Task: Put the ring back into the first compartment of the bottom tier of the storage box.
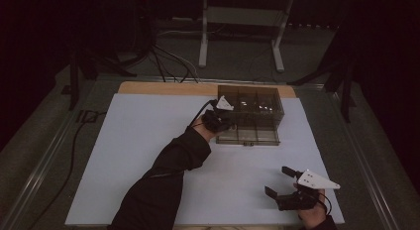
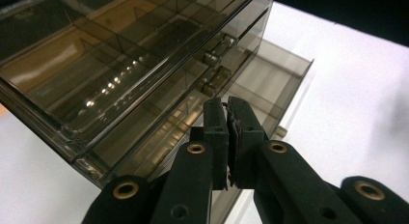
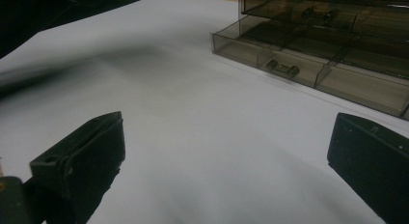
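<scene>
A smoky see-through drawer cabinet (image 1: 257, 107) stands at the back of the white sheet (image 1: 148, 141). Its bottom drawer (image 1: 247, 137) is pulled out toward me. My left gripper (image 1: 228, 122) is at the cabinet's left front corner, just above the pulled-out drawer. In the left gripper view the jaws of the left gripper (image 2: 226, 105) are pressed together with nothing between them, close to the cabinet (image 2: 120, 64) and over the drawer (image 2: 277, 74). My right gripper (image 1: 280, 182) rests open near the front right of the sheet. Its view shows the right gripper (image 3: 224, 132) empty and the drawer's handle (image 3: 283, 68) beyond.
A wooden table edge (image 1: 163, 87) shows behind the white sheet. On the floor beyond are a metal stand (image 1: 240, 22) and cables (image 1: 168, 61). Another cable (image 1: 74, 141) runs down the left side of the table.
</scene>
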`<state>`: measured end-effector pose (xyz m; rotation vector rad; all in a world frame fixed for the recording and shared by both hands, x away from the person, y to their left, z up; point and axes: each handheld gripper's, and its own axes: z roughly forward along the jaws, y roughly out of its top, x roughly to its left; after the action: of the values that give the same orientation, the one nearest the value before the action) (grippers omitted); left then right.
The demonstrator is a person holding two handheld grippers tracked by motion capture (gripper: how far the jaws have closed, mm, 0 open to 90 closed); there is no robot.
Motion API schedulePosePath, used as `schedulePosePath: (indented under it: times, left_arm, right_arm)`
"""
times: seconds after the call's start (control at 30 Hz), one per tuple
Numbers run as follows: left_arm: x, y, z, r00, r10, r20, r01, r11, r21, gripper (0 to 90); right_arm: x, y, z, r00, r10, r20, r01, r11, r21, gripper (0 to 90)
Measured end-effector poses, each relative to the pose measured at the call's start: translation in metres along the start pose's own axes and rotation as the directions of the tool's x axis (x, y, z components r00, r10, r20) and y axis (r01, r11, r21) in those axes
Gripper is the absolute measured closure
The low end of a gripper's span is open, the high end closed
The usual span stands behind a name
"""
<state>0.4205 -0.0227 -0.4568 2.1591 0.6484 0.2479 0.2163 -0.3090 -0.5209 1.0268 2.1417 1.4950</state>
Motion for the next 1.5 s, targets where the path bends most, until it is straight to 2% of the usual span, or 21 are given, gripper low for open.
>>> schedulePosePath:
  times: [0.3,0.4,0.47,0.53,0.57,0.63,0.73,1.0,1.07,1.13,1.2,1.27,1.33,1.37,1.43,1.5]
  left_arm:
    - [0.003,-0.002,0.012,0.9998,-0.012,-0.015,0.013,0.9995,0.027,88.7]
    - [0.003,-0.002,0.013,0.9996,-0.028,-0.001,0.028,0.9991,0.032,88.2]
    - [0.002,-0.002,0.013,0.9997,-0.026,0.004,0.026,0.9992,0.031,81.7]
    - [0.0,-0.002,0.013,0.9997,-0.022,0.005,0.022,0.9991,0.037,70.6]
    - [-0.001,-0.002,0.012,0.9998,-0.018,0.003,0.018,0.9989,0.043,70.6]
    - [-0.004,-0.001,0.011,0.9999,-0.009,-0.004,0.009,0.999,0.043,57.4]
    - [-0.006,0.001,0.007,0.9999,-0.008,0.014,0.008,0.9996,0.029,48.9]
    - [-0.007,0.002,-0.004,0.9996,-0.013,0.026,0.013,0.9996,0.025,37.8]
    - [-0.008,0.002,-0.007,0.9998,-0.01,0.019,0.009,0.9995,0.03,30.5]
    - [-0.008,0.003,-0.011,0.9996,-0.017,0.022,0.017,0.9995,0.027,27.3]
    - [-0.006,0.003,-0.014,0.9986,-0.029,0.044,0.028,0.9993,0.027,23.5]
    - [-0.005,0.004,-0.016,0.9983,-0.035,0.047,0.033,0.9989,0.031,17.0]
    - [-0.005,0.004,-0.019,0.9982,-0.034,0.051,0.032,0.999,0.032,15.7]
    - [-0.004,0.004,-0.02,0.9972,-0.03,0.069,0.028,0.9993,0.027,13.3]
    - [-0.004,0.003,-0.023,0.9921,-0.034,0.12,0.033,0.9994,0.011,3.0]
    - [-0.005,0.004,-0.024,0.9914,-0.046,0.122,0.046,0.9989,0.003,2.7]
  right_arm:
    - [0.0,0.0,0.0,1.0,-0.002,0.0,0.002,1.0,0.002,0.0]
    - [0.0,0.0,0.0,1.0,-0.002,0.0,0.002,1.0,0.003,0.0]
    - [0.0,0.0,0.0,1.0,-0.002,0.0,0.002,1.0,0.003,0.0]
    - [0.0,0.0,0.0,1.0,-0.003,0.002,0.003,1.0,0.004,0.0]
    - [0.0,0.0,0.0,1.0,-0.003,0.002,0.003,1.0,0.004,0.0]
    - [0.0,0.0,0.0,1.0,-0.002,0.002,0.002,1.0,0.004,0.0]
    - [0.0,0.0,0.0,1.0,-0.001,0.001,0.001,1.0,0.004,0.0]
    - [0.0,-0.001,0.001,1.0,0.0,0.002,0.0,1.0,0.01,0.0]
    - [-0.001,-0.001,0.001,1.0,0.006,0.004,-0.006,1.0,0.011,0.0]
    - [-0.001,-0.001,0.001,1.0,0.007,0.005,-0.007,1.0,0.01,0.0]
    - [-0.001,-0.002,0.001,0.9999,0.009,0.005,-0.009,1.0,0.011,0.0]
    - [-0.002,-0.002,0.002,0.9999,0.009,0.005,-0.01,1.0,0.012,0.0]
    - [-0.002,-0.002,0.002,1.0,0.008,0.005,-0.009,1.0,0.012,0.0]
    - [-0.002,-0.002,0.002,1.0,0.006,0.005,-0.006,1.0,0.012,0.0]
    - [-0.002,-0.002,0.001,1.0,0.004,0.003,-0.004,1.0,0.008,0.0]
    - [-0.002,-0.002,0.002,1.0,0.005,0.004,-0.005,1.0,0.008,0.0]
